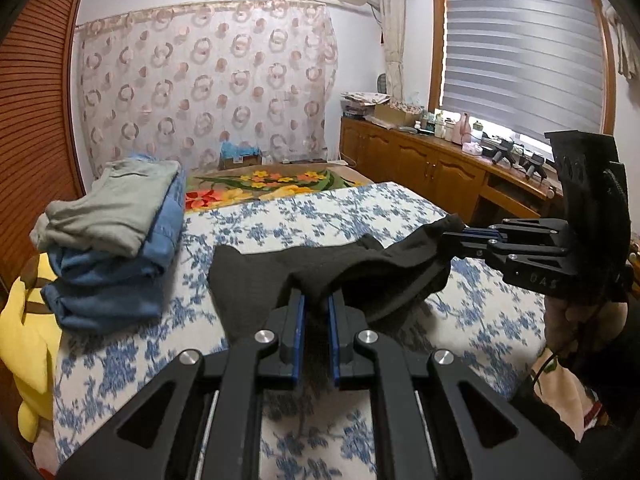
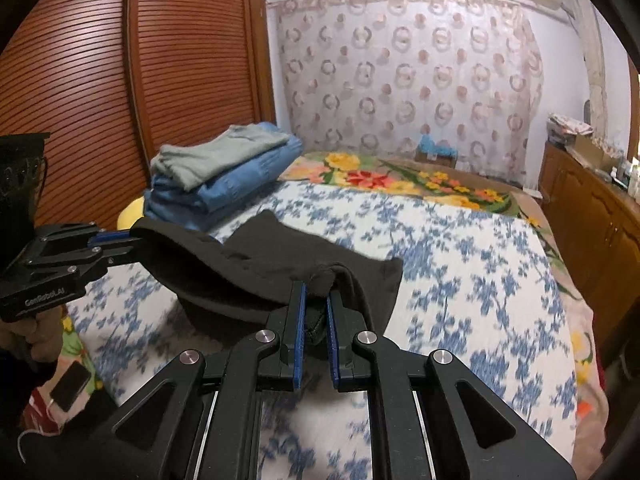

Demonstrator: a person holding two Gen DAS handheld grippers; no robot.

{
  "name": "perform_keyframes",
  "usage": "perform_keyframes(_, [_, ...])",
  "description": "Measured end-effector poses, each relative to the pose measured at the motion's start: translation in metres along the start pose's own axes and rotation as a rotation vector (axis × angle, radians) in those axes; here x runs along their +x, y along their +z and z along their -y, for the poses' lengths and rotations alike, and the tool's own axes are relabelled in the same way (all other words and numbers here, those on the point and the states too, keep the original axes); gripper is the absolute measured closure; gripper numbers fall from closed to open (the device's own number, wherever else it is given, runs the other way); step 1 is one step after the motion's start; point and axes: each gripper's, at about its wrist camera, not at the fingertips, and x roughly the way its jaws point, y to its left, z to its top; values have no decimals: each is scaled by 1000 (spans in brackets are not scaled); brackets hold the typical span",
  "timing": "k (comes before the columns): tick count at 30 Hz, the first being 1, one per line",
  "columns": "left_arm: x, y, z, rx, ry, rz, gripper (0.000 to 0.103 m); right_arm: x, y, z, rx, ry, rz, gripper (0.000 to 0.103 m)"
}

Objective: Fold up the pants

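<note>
One black pants (image 1: 320, 276), slung between two hand-held grippers: left (image 1: 316, 304) and right (image 2: 316, 300), each clamped on an edge. Beyond left gripper: two folded garments (image 1: 116, 236), stacked on bed (image 1: 360, 212).

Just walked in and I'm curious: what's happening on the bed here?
A person is folding black pants over the bed, using two handheld grippers. The left gripper and right gripper are each shut on an edge of the pants, holding that part up. A stack of folded clothes sits on the bed beyond the pants.
</note>
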Motion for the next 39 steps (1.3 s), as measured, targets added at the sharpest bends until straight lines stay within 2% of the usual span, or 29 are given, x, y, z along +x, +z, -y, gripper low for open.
perform_keyframes(7, [20,12,-9,-4,26,-3,96,28,13,6,-9,-15,-15,96])
perform_keyframes(19, [53,18,-20,-3,53,-27,94,66,16,18,15,-42,-65,96])
perform_keyframes(28, [67,25,-32,-6,71,-34,89,91,26,20,-4,-72,-82,96])
perform_keyframes(31, [70,21,-37,-12,78,-42,83,101,25,21,-4,-79,-103,96])
perform_keyframes(33, [69,17,-42,-30,60,-44,72,106,23,22,-6,-78,-114,96])
perform_keyframes(36, [68,10,-46,-48,31,-63,64,112,21,21,-19,-89,-126,96])
perform_keyframes(39, [73,3,-47,-46,16,-93,61,118,21,22,-24,-98,-134,96])
